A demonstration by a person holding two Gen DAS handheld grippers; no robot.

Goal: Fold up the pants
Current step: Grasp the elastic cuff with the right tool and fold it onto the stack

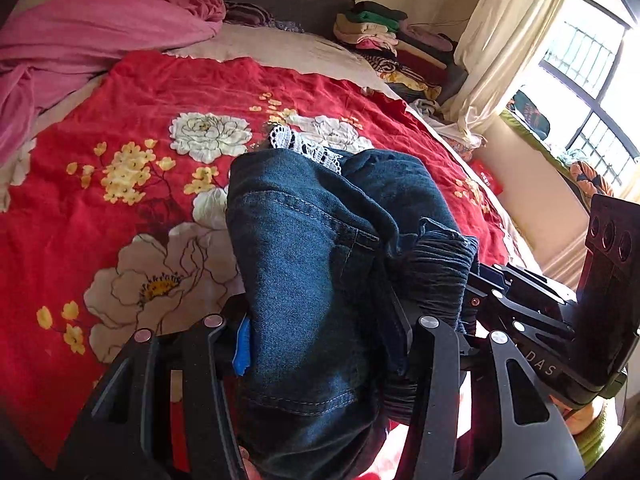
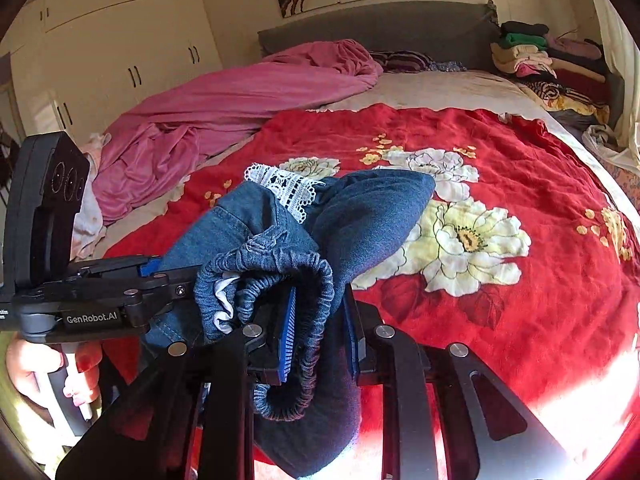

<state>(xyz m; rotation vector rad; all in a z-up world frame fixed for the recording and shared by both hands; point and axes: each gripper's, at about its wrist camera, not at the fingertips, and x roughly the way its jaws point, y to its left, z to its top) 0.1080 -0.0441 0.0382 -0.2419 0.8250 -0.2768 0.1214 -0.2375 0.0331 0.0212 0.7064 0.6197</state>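
Jeans (image 1: 304,264) are clamped betw. both grippers, L (image 1: 328,332) & R (image 2: 320,320), bunched above the red bedspread (image 2: 500,288).

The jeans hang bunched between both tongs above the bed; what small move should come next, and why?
Probably move the two tongs apart so the jeans spread out. The left tongs and right tongs both grip near the elastic waistband, close together, so the cloth stays crumpled over the red quilt.
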